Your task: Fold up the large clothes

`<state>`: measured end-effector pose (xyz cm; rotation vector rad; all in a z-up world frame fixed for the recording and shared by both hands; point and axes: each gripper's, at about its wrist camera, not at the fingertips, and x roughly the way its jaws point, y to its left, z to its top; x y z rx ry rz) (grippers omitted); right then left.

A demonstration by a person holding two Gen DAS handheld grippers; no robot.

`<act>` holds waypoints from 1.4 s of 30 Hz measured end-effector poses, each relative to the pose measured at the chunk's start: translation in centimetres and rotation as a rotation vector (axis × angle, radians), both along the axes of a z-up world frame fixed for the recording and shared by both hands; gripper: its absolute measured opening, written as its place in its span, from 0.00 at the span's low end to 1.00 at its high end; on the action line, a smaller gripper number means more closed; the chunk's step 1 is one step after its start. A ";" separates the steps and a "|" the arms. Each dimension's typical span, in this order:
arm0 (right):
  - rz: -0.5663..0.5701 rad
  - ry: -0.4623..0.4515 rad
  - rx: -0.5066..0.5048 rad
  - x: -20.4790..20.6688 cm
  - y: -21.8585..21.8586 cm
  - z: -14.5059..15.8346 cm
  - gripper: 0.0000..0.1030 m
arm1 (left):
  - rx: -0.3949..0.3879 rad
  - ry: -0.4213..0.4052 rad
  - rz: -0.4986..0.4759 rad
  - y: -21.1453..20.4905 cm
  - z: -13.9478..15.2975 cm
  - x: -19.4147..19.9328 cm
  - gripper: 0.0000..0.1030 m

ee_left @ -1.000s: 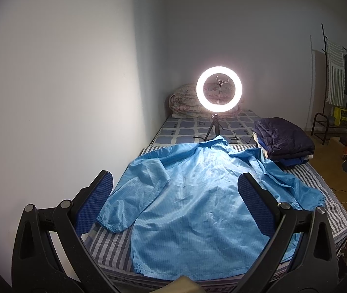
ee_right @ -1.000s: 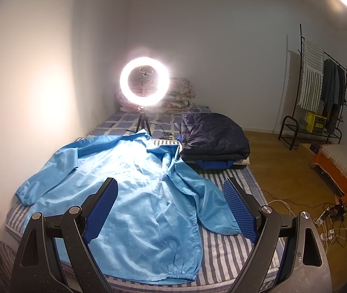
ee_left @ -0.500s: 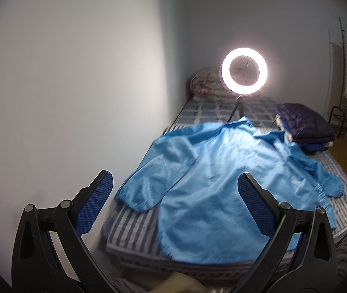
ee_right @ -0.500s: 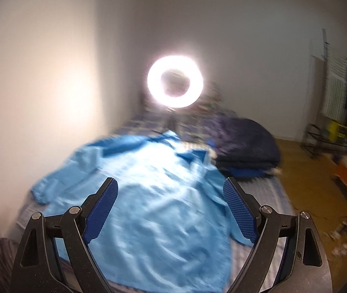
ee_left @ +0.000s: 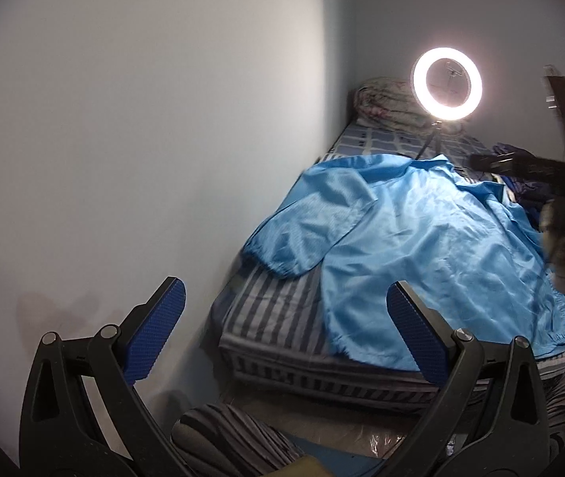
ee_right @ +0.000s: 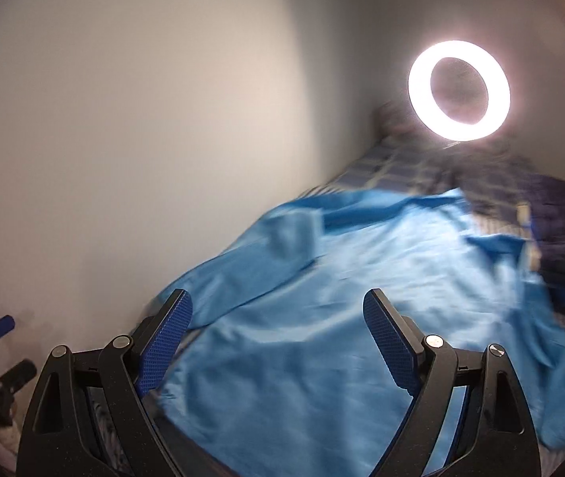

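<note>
A large light-blue jacket lies spread flat on the striped bed, one sleeve reaching toward the wall. My left gripper hangs open short of the bed's near left corner, nothing between its blue pads. In the right wrist view the same jacket is blurred; my right gripper stands open just above its lower part. The right gripper's black body, held in a hand, shows at the right edge of the left wrist view.
A lit ring light on a tripod stands at the bed's far end, with a rolled quilt behind it. A dark folded jacket lies at the far right. A white wall borders the bed on the left.
Both grippers have swung left and moved nearer the bed, so the jacket has shifted right in both views. The right gripper has come over the jacket. Both stay open.
</note>
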<state>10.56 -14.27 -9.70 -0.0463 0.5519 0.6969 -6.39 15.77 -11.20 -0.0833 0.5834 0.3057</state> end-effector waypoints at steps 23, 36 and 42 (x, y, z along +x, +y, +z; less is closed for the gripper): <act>0.518 0.228 -0.362 3.7 25.7 -17.2 0.43 | -0.069 0.074 0.103 5.2 -3.2 0.0 0.92; 0.497 0.097 -0.515 3.8 27.2 -19.1 0.06 | -0.123 0.067 0.152 6.5 -3.9 0.7 0.92; 0.495 0.095 -0.391 4.1 22.0 -13.6 0.05 | -0.097 0.049 0.101 5.3 -3.4 1.8 0.88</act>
